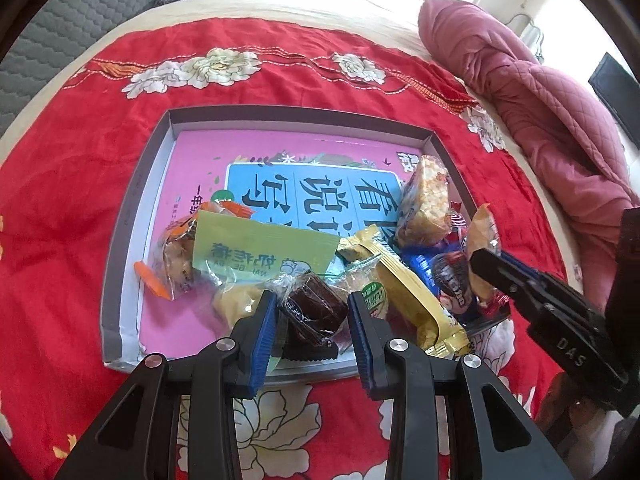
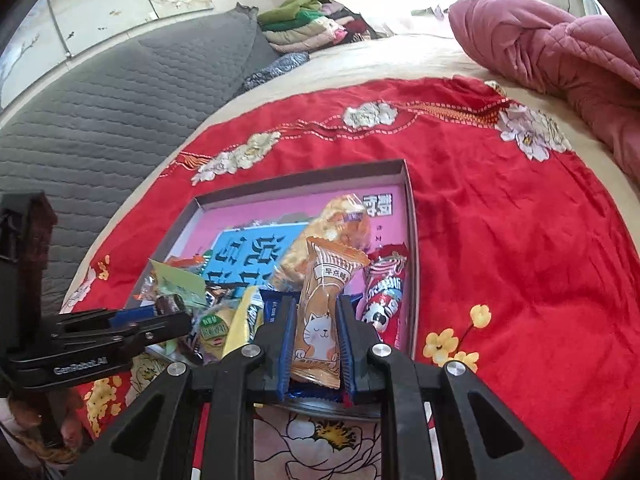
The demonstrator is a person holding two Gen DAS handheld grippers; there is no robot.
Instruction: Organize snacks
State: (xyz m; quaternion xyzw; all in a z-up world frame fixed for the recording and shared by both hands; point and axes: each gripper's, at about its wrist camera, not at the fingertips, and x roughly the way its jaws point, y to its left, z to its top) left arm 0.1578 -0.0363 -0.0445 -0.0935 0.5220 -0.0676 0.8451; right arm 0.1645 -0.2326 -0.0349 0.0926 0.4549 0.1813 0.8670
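— Blue pads of the left gripper [image 1: 312, 320] sit closest to the lens, clamped on a dark brown snack in clear wrap [image 1: 310, 308], right over the near rim of the grey tray [image 1: 120, 240].

— And the other one?

— Right gripper [image 2: 316, 344] is pressed together on an orange packet with a cartoon cat [image 2: 320, 312], held upright just above the tray's near edge, towards its right corner.

— So how much of the sorting looks done?

— Not much, I'd judge. Nearly everything is heaped in a jumble along the tray's near side: a pale green packet [image 1: 260, 248] left of the middle, a clear bag with orange ends [image 1: 176, 256] beyond it towards the left wall, a yellow bar wrapper [image 1: 408, 292] and a red-and-white packet [image 2: 384, 296] on the right, a rice-cake bar [image 1: 426, 204] leaning further in. No rows, no groups.

— Anything outside the tray?

— None that I can see lying on the red floral cloth [image 1: 80, 160] around it. The far half of the tray is bare down to the pink book cover [image 1: 280, 148] lining its floor.

— What's left, then?

— By my reading, almost all of it. Two pieces are in hand over the tray; whether they are being lifted out or set down, I can't tell. The pile still needs separating and laying out.
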